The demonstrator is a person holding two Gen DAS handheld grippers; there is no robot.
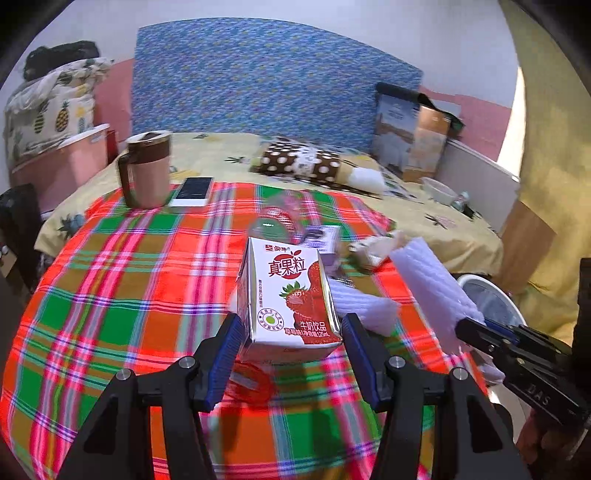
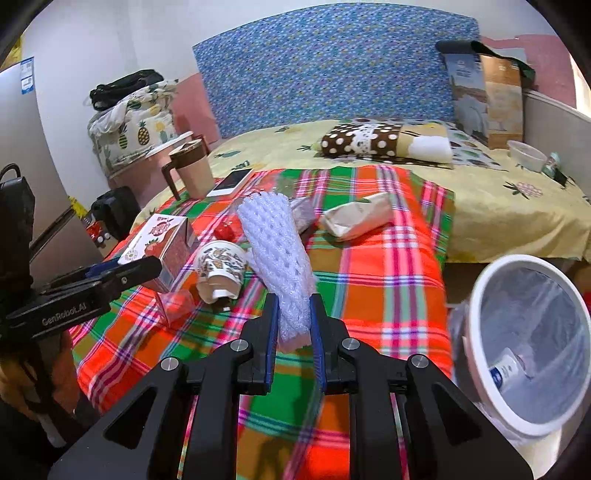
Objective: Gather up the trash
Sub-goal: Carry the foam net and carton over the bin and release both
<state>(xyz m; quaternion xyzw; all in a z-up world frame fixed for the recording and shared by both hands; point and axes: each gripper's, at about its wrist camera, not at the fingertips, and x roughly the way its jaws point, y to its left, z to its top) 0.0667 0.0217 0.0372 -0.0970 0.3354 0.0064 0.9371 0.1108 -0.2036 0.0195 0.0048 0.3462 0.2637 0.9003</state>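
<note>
A bed [image 2: 498,206] with a yellow pineapple-print sheet fills the room, a bright plaid cloth [image 1: 122,280] spread over its near part. At the far side stands a blue patterned headboard [image 2: 332,70] against a white-and-pink wall [image 1: 369,26]. Far left, folded pineapple bedding [image 1: 48,110] sits on a pink bin [image 1: 62,166].

You get bright, even indoor light with saturated colours, soft shadows falling near under each claw, heavy fisheye bending and black corners, motion blur on far clutter, and daylight glare far right.
</note>
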